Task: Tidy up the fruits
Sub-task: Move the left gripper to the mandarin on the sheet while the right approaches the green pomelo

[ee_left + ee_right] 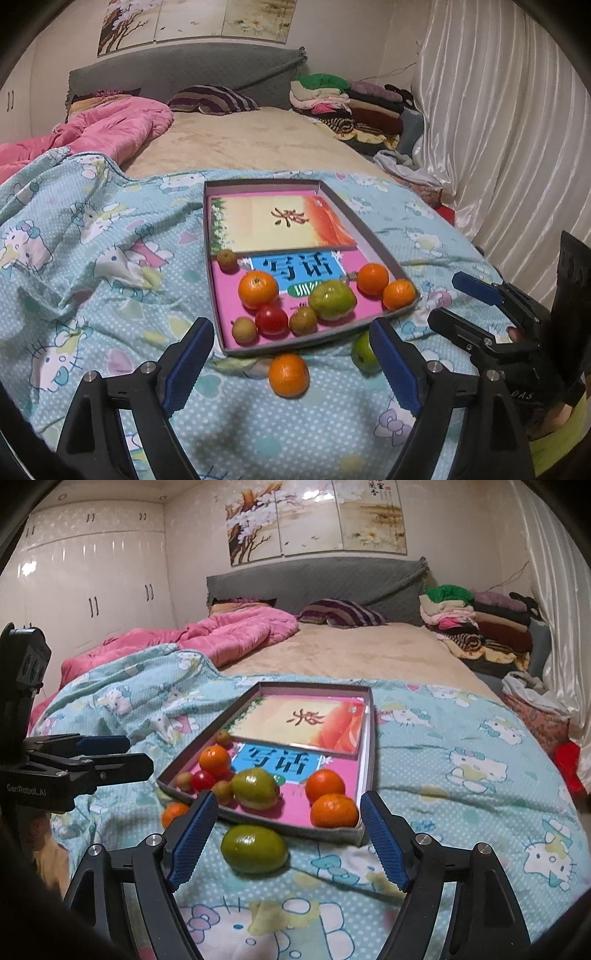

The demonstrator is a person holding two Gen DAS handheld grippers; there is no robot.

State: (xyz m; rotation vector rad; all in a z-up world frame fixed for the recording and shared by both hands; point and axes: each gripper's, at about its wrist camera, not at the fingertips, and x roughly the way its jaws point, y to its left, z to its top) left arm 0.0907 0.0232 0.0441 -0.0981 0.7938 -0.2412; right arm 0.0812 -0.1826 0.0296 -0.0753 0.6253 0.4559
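Note:
A shallow grey tray (325,334) on the bedspread holds two books, three oranges (258,289), a green fruit (332,300), a red tomato (271,319) and small brown fruits (243,329). In front of it a loose orange (288,374) lies on the cloth between the wide-apart fingers of my left gripper (291,362), untouched. Beside it a loose green fruit (254,849) lies between the spread fingers of my right gripper (290,834), also untouched. Each gripper shows in the other's view: right gripper (448,299), left gripper (138,755). The tray (295,825) sits just beyond both.
The blue cartoon bedspread (110,258) is wrinkled to the left of the tray. A pink quilt (229,635) and a striped pillow (340,614) lie farther back. Folded clothes (351,107) are stacked at the far right by the curtain (498,129).

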